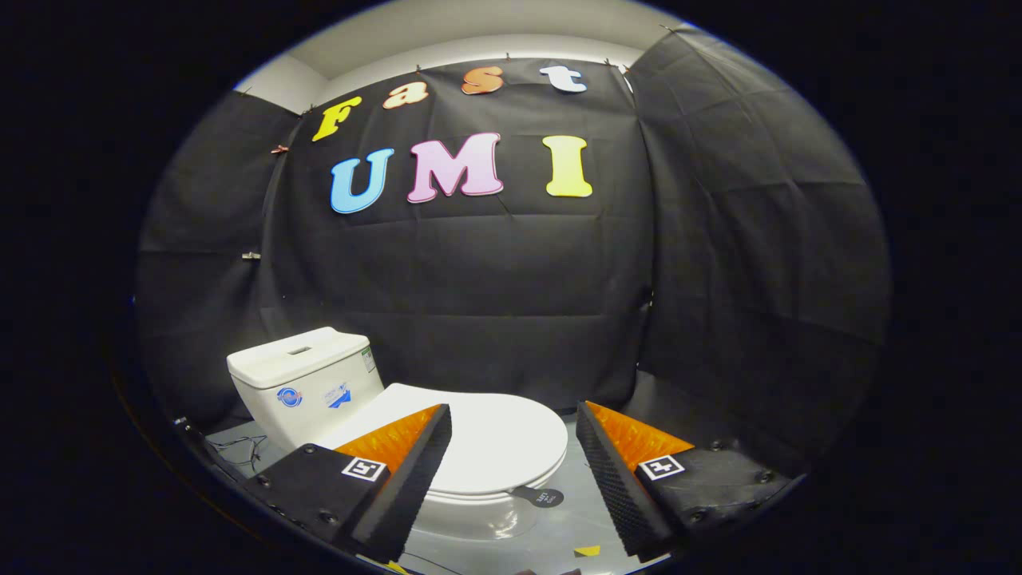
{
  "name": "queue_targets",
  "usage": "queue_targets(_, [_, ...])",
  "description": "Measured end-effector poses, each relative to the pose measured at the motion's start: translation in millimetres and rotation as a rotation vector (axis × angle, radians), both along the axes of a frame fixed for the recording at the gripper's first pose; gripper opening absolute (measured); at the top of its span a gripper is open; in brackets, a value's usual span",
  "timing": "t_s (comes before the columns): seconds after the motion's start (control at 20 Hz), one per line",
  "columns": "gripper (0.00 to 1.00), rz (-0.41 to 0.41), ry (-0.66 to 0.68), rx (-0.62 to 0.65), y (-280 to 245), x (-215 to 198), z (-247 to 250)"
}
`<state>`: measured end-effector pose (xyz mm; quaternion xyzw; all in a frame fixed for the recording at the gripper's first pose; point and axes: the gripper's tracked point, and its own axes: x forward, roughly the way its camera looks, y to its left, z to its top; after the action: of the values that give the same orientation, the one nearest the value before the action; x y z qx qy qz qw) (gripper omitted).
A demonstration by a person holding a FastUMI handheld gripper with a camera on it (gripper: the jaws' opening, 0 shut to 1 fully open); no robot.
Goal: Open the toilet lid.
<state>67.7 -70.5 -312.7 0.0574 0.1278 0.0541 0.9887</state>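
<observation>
gripper point(511, 423) wide open, nothing held. both fingers spread well apart, big gap between the tips. no contact with anything.

toilet point(415, 447) sits ahead, mostly between and just beyond the fingers, offset toward the left finger. toilet lid point(495, 439) is down, lying flat and closed over the bowl. left fingertip overlaps the lid's left side in view; can't tell if it's above it or level, but it doesn't look like it's touching. right finger is clear of the lid, off to its right side with floor showing between.

tank point(307, 383) stands upright behind the lid, beyond the left finger, with a flush button on top and small stickers on its front and side. the toilet is turned at an angle, front rim pointing toward the right finger.

floor point(575, 479) is pale grey and glossy. a small dark round tag point(537, 497) lies on it just by the front of the bowl, between the fingers. a small yellow marker point(588, 550) lies nearer in, close to the right finger's base. thin loose cables point(239, 451) on the floor left of the tank.

black cloth wall point(495, 279) behind and on both sides of the toilet, clipped at the top.
</observation>
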Motion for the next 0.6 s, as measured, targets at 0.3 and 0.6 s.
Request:
queue_targets(0.3, [0.98,0.008,0.199,0.172,-14,15,-67])
queue_targets(0.6, [0.99,-0.042,0.385,0.395,-35,27,-144])
